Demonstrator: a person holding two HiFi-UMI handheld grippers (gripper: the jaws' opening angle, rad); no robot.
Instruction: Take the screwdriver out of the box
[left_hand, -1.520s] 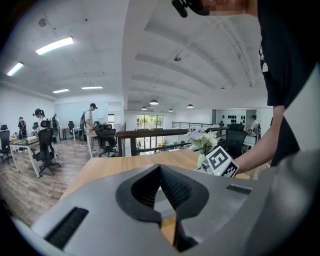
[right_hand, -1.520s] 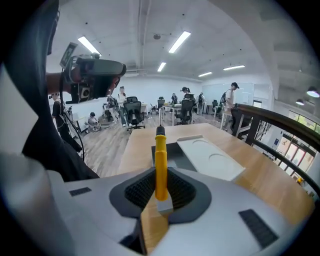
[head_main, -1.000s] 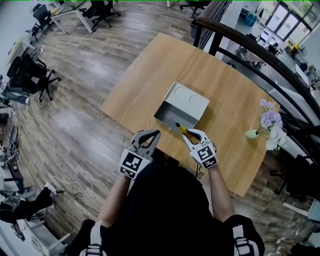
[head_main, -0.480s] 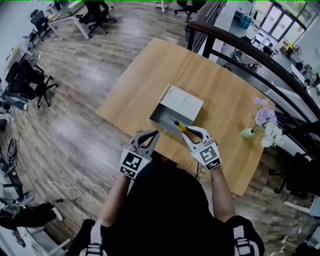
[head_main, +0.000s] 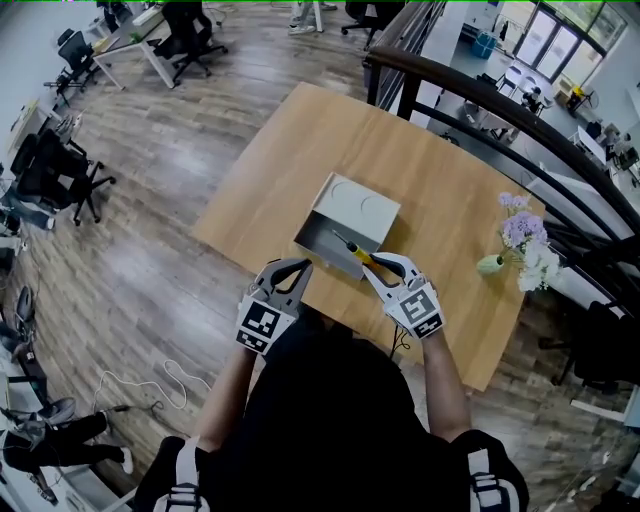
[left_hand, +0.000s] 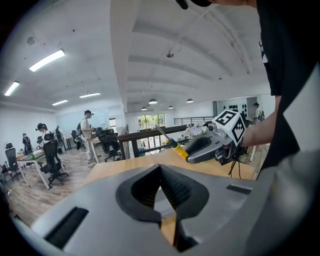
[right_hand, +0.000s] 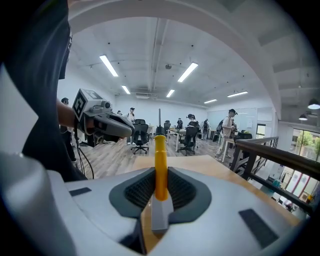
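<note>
Where the head view is cut off: the person's dark torso (head_main: 330, 420) fills the lower middle and hides both elbows (the near edge of the table (head_main: 430, 160) goes under it too).
Box, head view: the grey box (head_main: 352, 208) lies on the table towards the person, open side facing them; the interior is shaded and cannot be made out.
Screwdriver, head view: the screwdriver (head_main: 356, 255) has its yellow handle in the right gripper (head_main: 378, 266), with the dark shaft slanting up-left over the box's mouth. Contact with the box cannot be judged.
Hands, head view: the left gripper (head_main: 298, 268) sits beside the right, just short of the box. Both forearms reach forward with the marker cubes turned up.
Obstruction, left gripper view: the left gripper (left_hand: 160, 170) fills the lower half with its own grey body.
Jaws, left gripper view: the pads meet at the tips with nothing between them.
Opposite hand, left gripper view: the right gripper (left_hand: 197, 149) is raised above the table (left_hand: 125, 167); the screwdriver (left_hand: 176, 146) points up and left, clear of the tabletop.
Jaws, right gripper view: the right gripper (right_hand: 160, 175) is clamped on the yellow handle of the screwdriver (right_hand: 160, 150).
Hard to read, right gripper view: the thin shaft merges into the dark background, and a grey block (right_hand: 161, 215) under the handle cannot be identified.
Opposite hand, right gripper view: the left gripper (right_hand: 125, 131) shows at left, its forearm cut off by the torso.
</note>
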